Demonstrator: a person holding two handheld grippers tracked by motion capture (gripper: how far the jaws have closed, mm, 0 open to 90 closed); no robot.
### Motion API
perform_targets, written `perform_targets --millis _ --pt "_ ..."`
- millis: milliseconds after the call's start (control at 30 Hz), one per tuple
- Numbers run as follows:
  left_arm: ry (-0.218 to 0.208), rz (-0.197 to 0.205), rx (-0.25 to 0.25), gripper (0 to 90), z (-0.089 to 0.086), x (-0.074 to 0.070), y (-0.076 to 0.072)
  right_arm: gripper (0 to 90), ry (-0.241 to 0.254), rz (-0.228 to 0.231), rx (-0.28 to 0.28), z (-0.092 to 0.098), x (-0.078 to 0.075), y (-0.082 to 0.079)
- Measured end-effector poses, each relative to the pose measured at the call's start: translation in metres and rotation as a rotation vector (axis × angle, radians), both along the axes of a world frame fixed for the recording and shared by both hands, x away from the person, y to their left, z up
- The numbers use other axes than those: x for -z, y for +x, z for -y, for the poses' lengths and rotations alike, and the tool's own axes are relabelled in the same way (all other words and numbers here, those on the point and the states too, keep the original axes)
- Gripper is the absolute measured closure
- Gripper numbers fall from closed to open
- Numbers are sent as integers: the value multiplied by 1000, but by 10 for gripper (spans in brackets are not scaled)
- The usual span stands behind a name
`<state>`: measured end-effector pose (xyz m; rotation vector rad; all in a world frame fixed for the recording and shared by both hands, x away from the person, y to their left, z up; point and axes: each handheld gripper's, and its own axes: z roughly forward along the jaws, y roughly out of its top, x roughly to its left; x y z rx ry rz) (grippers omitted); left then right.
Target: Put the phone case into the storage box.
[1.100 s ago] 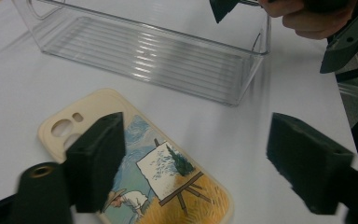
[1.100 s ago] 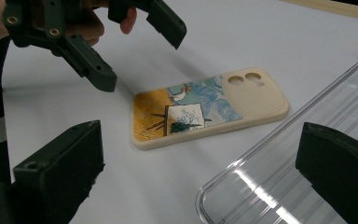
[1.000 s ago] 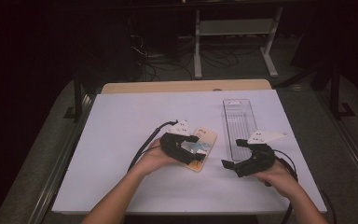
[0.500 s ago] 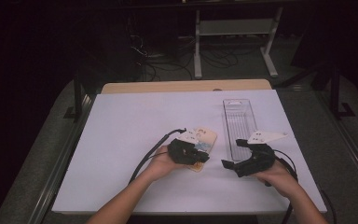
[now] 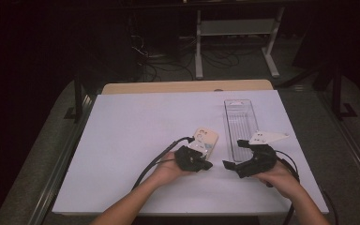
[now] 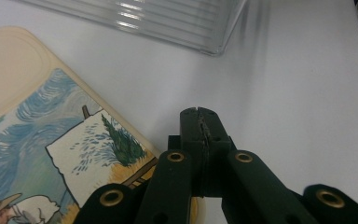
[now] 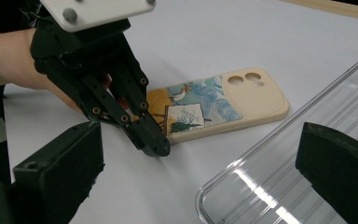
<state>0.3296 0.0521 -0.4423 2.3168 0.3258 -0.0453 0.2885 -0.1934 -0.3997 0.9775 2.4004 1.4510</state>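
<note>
Nearest the person: left gripper (image 7: 161, 149) has its jaws pressed together, tip down on the white table cover (image 5: 136, 131), right at the near long edge of the phone case (image 7: 223, 102). The jaws have just been closing. Nothing is between them; in the left gripper view the pads meet flush and the case sits beside them, not in them. I cannot tell whether the tip touches the case edge or stops just short of it.

Right gripper (image 5: 234, 155) is just to the right, jaws wide apart and holding nothing, aimed toward the case, with the near end of the clear plastic tray (image 5: 239, 117) in front of it.

The phone case lies flat, printed back up, painted landscape art and a beige camera bump, between the left gripper and the tray and near the tray's left wall. It is not lifted and not gripped.

The ribbed, transparent tray is farther back and has nothing in it.

Progress, as a judgement: early. The work looks like getting the case up off the table, likely into the tray. So far only the approach is made, with the shut left tip set at the case edge, probably to nudge or lever it. Left to do: get a grip on the case, lift it, place it.
</note>
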Motion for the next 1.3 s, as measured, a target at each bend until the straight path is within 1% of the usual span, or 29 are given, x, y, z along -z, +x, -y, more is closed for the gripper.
perform_targets --millis 100,133,233,367,433,467,500,533,567,633,667,700,767,867,933,1000,1033,1100,1167,1200,1233,1267,1300 --pt "7 -5 -12 898 0 2 -1 3 -1 1 -1 0 0 0" --pt "20 2 -12 898 0 2 -1 4 -1 1 -1 0 0 0" --pt "19 -4 -18 898 0 3 -2 4 -1 1 -1 0 0 0" --pt "34 14 -17 898 -2 2 -2 4 -1 1 -1 0 0 0" --pt "38 24 -22 898 -4 2 -2 4 -1 1 -1 0 0 0" --pt "43 18 -30 898 -6 1 -2 4 0 2 -1 0 0 0" --pt "47 27 -29 898 -8 1 -1 4 -1 2 -1 0 0 0" --pt "59 29 -28 898 -10 0 0 4 0 2 -1 0 0 0" --pt "54 27 -38 898 -12 1 0 4 1 2 -1 0 0 0" --pt "71 37 -40 898 -17 0 2 4 1 3 -1 0 0 1" --pt "68 36 -55 898 -19 0 3 4 2 2 0 1 0 1" --pt "74 43 -61 898 -22 -1 4 4 2 2 0 1 0 1" --pt "72 39 -81 898 -27 0 6 4 2 1 0 1 0 1" --pt "83 48 -95 898 -34 0 9 4 2 2 -1 1 0 1" --pt "80 45 -120 898 -37 0 10 4 3 2 -1 1 0 1" --pt "90 49 -125 898 -41 0 14 5 4 -6 2 1 0 0" --pt "85 49 -134 898 -42 0 14 4 4 -11 4 1 0 0" --pt "80 49 -148 898 -44 1 16 5 4 -6 2 1 0 1" --pt "86 47 -140 898 -46 1 18 5 5 5 -1 1 0 1" --pt "84 52 -145 898 -45 1 17 5 6 -6 1 1 0 1" --pt "78 51 -152 898 -44 1 16 5 7 -4 0 1 0 1" --pt "80 54 -150 897 -44 1 16 5 5 6 -3 1 0 1" --pt "76 50 -151 897 -45 1 16 5 7 4 -3 1 0 1"
